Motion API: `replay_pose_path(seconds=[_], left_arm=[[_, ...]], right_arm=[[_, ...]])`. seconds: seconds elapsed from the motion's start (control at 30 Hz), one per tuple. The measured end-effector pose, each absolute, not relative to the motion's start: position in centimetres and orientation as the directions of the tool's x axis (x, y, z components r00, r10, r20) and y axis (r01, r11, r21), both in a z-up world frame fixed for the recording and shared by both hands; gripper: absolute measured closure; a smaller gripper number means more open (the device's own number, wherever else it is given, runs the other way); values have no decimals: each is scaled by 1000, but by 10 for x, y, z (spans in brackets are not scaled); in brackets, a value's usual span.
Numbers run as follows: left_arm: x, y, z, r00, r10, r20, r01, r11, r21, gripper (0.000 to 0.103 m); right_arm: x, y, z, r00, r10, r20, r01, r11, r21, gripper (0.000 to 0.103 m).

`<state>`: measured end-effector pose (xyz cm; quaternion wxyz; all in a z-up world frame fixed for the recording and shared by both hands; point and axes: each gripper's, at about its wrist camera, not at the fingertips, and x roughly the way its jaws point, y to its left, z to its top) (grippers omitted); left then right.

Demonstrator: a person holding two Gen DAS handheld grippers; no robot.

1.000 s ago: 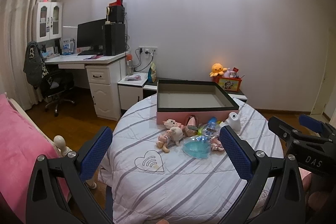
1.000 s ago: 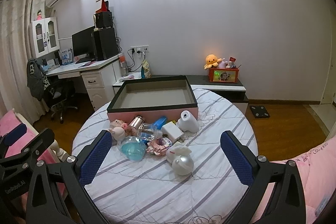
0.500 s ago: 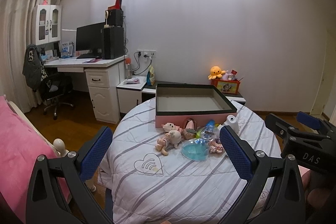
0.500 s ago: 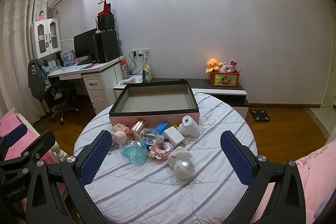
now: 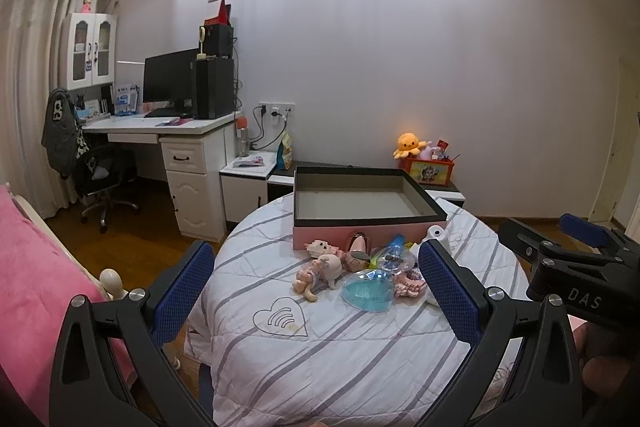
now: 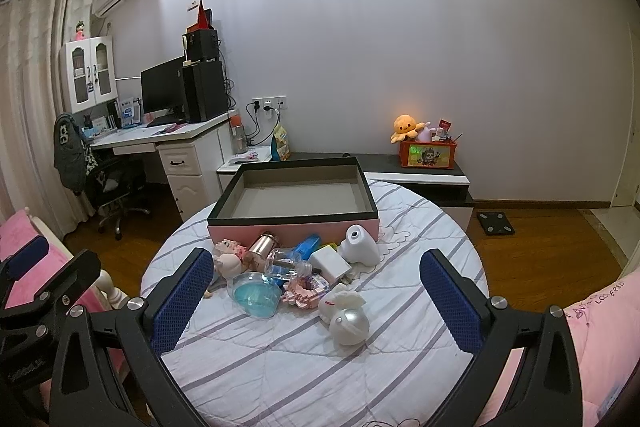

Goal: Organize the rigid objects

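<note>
Both the left gripper (image 5: pixel 316 291) and the right gripper (image 6: pixel 316 297) are wide apart, holding nothing; the round pearl-white rabbit figurine (image 6: pixel 347 319) lies just ahead of the right one, nearer to it.

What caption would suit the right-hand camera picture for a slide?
Open right gripper faces small toys piled before an empty pink box on a striped round table.

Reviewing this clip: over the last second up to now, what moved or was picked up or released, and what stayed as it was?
Only the cameras shifted: both views have drawn back a little, so the round table and the pink box look slightly smaller. Nothing was taken hold of or let go. The left gripper and right gripper stay open and empty, short of the toy pile, which lies as before in front of the empty box.
</note>
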<state>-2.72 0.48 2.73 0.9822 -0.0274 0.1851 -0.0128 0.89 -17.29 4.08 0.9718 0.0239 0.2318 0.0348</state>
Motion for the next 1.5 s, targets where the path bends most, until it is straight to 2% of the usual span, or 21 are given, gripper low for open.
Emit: replay_pose_path(seconds=[0.7,0.93,1.23,1.5], left_arm=[[-27,4,26,931,-39,-362,17,998,-64,0],[-18,-1,15,920,-43,-389,17,997,-70,0],[2,-6,-15,892,-56,-448,25,997,-74,0],[33,-13,-60,833,-73,-549,34,996,-81,0]], right_arm=[[10,-174,43,892,78,-444,-56,996,62,0],[16,-178,36,885,79,-459,-57,996,62,0],[29,-189,7,857,72,-510,-49,997,58,0],[56,-209,-47,782,40,-622,-13,999,48,0]])
